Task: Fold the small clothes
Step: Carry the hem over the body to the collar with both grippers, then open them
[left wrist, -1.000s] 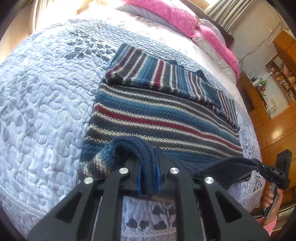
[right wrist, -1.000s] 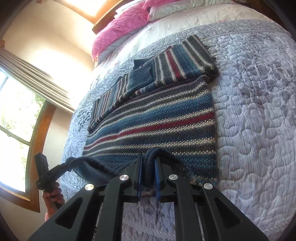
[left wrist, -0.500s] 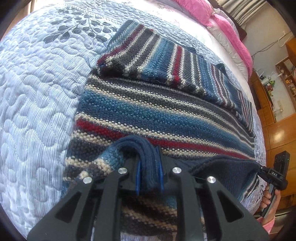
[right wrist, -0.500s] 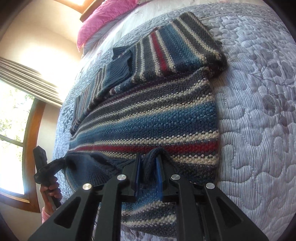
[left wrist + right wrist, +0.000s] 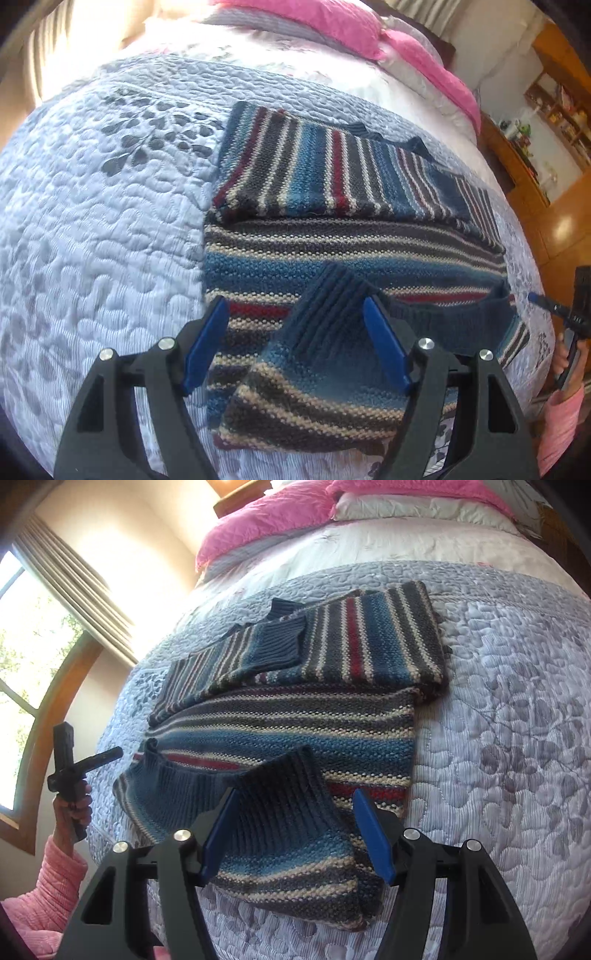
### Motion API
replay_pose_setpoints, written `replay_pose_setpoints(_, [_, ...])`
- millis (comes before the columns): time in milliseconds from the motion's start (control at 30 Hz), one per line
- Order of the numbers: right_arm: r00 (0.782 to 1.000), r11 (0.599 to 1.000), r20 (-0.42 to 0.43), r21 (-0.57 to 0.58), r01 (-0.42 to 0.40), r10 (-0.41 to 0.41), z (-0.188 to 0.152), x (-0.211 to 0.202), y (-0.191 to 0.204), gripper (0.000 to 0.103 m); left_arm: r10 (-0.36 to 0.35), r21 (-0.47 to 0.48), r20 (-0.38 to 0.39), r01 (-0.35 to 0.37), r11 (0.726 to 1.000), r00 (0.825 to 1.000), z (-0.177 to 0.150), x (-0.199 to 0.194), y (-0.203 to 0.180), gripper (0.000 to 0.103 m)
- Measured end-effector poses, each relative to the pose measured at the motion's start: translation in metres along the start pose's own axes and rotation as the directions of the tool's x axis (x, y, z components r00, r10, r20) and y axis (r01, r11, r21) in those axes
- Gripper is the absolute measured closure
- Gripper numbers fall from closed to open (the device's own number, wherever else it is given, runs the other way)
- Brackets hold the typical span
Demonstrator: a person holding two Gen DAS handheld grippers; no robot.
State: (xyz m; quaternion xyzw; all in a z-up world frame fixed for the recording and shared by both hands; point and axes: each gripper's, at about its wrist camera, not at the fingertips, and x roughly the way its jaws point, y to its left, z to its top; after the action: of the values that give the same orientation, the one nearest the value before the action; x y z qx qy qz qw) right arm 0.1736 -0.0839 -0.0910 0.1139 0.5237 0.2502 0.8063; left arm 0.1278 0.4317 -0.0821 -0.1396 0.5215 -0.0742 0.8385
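On the quilted bed (image 5: 92, 229) lies the striped sweater (image 5: 332, 236), hem folded partway up. Left tongs (image 5: 295, 332) and right tongs (image 5: 295, 827) stand apart, holding nothing. Judged next: regrasp and complete the fold.

Left hand-held gripper (image 5: 295, 339) gapes over striped sweater (image 5: 351, 258)

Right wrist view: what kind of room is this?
Most likely a home bedroom. A striped sweater lies on a bed's quilted bedspread, pink pillows sit at the head, and a curtained window is off to one side.
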Motion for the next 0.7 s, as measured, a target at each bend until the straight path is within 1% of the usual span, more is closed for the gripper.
replay_pose_setpoints(100, [1.0,1.0,-0.019,-0.014,0.003,-0.004,0.001,0.011,0.003,0.038,-0.038,0.067,-0.057,0.041,0.997,0.998,0.006,0.023,-0.005,0.028])
replay_pose_setpoints(233, [0.999,0.999,-0.039,-0.029,0.021,-0.022,0.005,0.025,0.002,0.038,-0.118,0.101,-0.096,0.128,0.987,0.988,0.014,0.042,-0.008,0.028])
replay_pose_setpoints(300, [0.999,0.999,-0.046,-0.032,0.018,-0.019,0.006,0.029,0.001,0.038,-0.159,0.107,-0.119,0.172,0.979,0.98,0.017,0.05,-0.009,0.027])
replay_pose_setpoints(400, [0.998,0.999,-0.055,-0.046,0.02,-0.023,0.009,0.035,0.0,0.038,-0.17,0.108,-0.159,0.189,0.976,0.973,0.016,0.062,-0.009,0.027])
replay_pose_setpoints(500, [0.997,0.997,-0.067,-0.078,0.019,-0.025,0.012,0.041,0.001,0.033,-0.211,0.105,-0.173,0.231,0.967,0.962,0.012,0.067,-0.012,0.027])
replay_pose_setpoints(567, [0.996,0.993,-0.08,-0.117,0.02,-0.029,0.013,0.047,0.004,0.031,-0.253,0.109,-0.18,0.275,0.955,0.951,0.008,0.066,-0.018,0.04])
replay_pose_setpoints(600, [0.996,0.989,-0.086,-0.145,0.021,-0.034,0.014,0.05,0.007,0.03,-0.247,0.114,-0.185,0.27,0.956,0.951,0.006,0.067,-0.022,0.043])
replay_pose_setpoints(667, [0.994,0.98,-0.097,-0.198,0.023,-0.043,0.015,0.056,0.013,0.03,-0.205,0.148,-0.185,0.233,0.961,0.961,0.002,0.068,-0.028,0.06])
replay_pose_setpoints(700, [0.994,0.975,-0.101,-0.22,0.026,-0.049,0.016,0.059,0.016,0.03,-0.191,0.158,-0.183,0.221,0.963,0.964,0.0,0.068,-0.029,0.062])
